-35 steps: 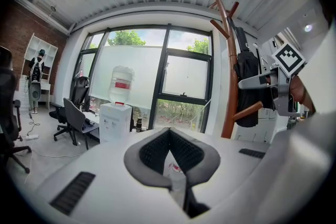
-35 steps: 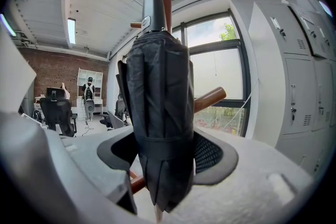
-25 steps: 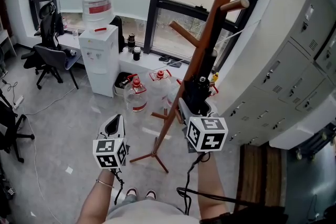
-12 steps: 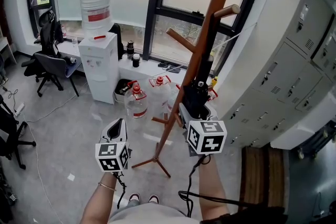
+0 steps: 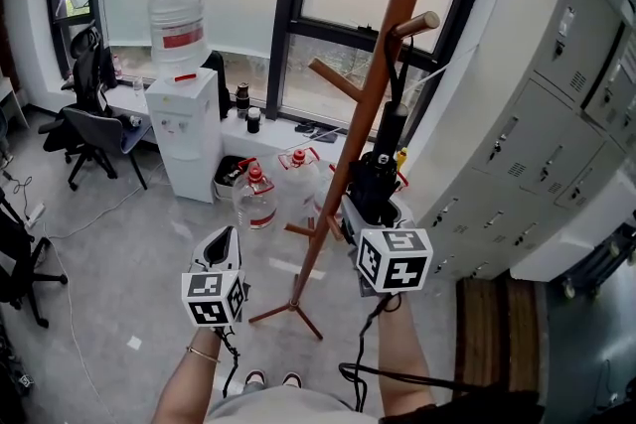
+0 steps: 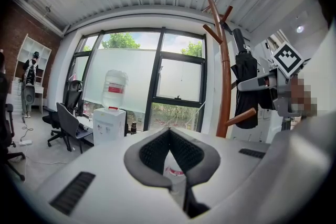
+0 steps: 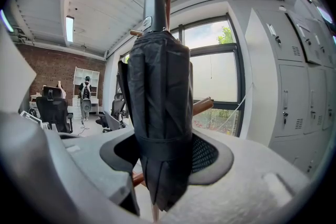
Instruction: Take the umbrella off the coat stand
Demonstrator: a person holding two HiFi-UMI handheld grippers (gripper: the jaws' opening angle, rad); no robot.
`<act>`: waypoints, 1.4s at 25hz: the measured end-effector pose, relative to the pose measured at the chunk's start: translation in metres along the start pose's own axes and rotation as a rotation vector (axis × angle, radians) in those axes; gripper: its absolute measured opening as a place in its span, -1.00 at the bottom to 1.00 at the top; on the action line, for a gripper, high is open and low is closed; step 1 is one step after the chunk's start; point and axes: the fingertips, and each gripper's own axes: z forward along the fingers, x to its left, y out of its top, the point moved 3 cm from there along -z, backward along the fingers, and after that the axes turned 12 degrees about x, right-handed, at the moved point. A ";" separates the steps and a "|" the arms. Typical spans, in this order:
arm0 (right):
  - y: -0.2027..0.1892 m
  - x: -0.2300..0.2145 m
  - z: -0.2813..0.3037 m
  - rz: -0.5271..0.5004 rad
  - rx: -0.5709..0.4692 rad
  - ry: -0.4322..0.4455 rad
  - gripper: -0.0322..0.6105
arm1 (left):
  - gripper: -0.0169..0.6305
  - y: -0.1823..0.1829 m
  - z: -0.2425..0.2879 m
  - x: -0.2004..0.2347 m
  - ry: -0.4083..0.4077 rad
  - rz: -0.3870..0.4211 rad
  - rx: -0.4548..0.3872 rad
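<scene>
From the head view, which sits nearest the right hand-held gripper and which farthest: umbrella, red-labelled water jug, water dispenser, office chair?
1. Black folded umbrella, between the jaws of the right hand-held gripper.
2. Clear plastic water jug with red label, on the floor to its left.
3. White water dispenser, farther left by the window.
4. Black office chair, at the far left.

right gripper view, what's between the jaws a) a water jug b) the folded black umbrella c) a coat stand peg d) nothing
b: the folded black umbrella stands between the jaws of the right gripper, with the pads against its fabric on both sides.
</scene>
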 end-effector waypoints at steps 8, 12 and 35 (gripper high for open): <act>0.006 0.000 -0.012 -0.005 -0.012 -0.012 -0.12 | -0.94 0.002 -0.002 -0.005 -0.016 0.010 -0.004; 0.012 -0.001 -0.018 -0.009 -0.025 -0.016 -0.12 | -0.94 0.003 -0.002 -0.009 -0.028 0.015 -0.006; 0.036 0.003 -0.063 -0.035 -0.089 -0.069 -0.12 | -0.94 0.007 -0.001 -0.026 -0.103 0.021 -0.030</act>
